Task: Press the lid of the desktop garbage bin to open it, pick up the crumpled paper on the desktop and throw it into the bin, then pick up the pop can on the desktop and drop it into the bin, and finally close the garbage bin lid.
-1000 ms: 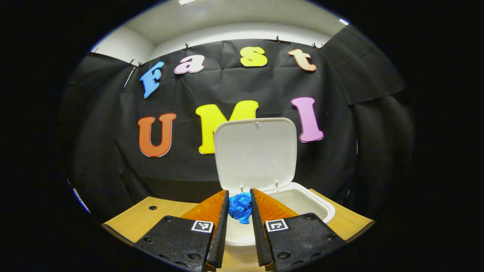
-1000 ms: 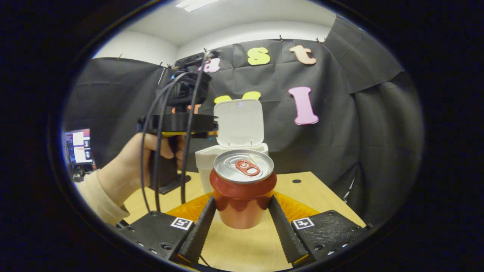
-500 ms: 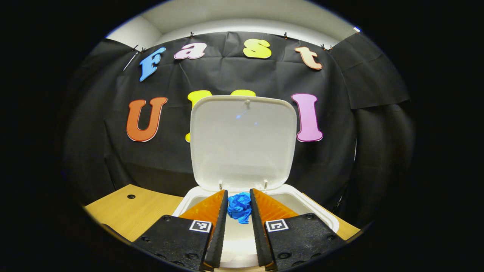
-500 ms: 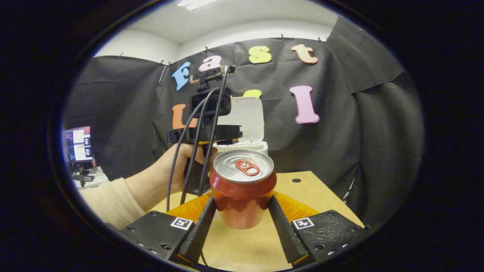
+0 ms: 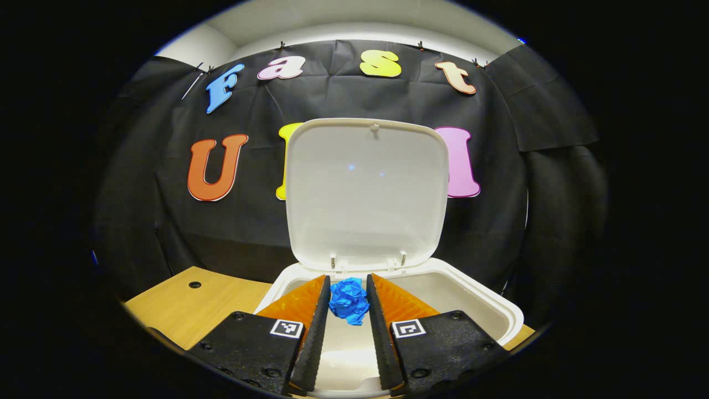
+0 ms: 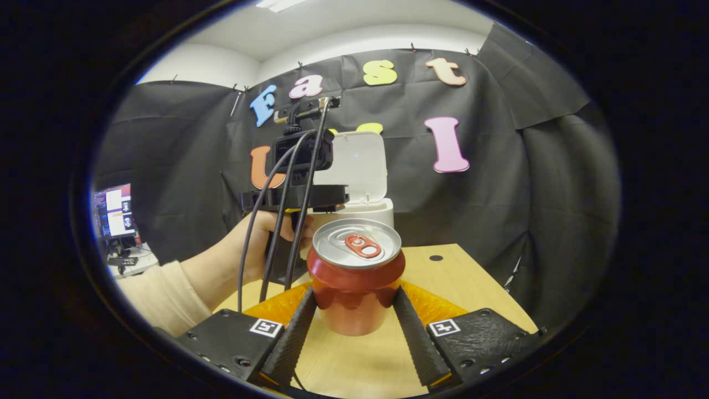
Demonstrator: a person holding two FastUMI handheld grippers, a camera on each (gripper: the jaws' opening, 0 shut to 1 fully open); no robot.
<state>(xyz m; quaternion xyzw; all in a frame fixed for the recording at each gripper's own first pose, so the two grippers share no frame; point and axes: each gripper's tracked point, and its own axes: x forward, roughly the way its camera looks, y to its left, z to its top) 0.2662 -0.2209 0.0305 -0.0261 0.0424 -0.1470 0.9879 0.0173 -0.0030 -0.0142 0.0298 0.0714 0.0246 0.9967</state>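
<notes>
While our left gripper [image 5: 348,302] hangs over the open bin [image 5: 487,307], we see its two fingers pressed against either side of the blue crumpled paper [image 5: 349,300], which sits pinched between them above the white interior. Beyond the paper, the bin's lid [image 5: 366,191] stands upright at the far side, hinged just behind the fingertips. A strip of wooden desktop [image 5: 188,307] shows to the left of the bin.

On our right gripper [image 6: 354,310], the fingers close on the lower sides of the red pop can [image 6: 356,277], which stands upright with its silver top and red tab facing up. Farther off and to the left, a hand [image 6: 260,241] with a pale sleeve holds the other gripper in front of the bin.
</notes>
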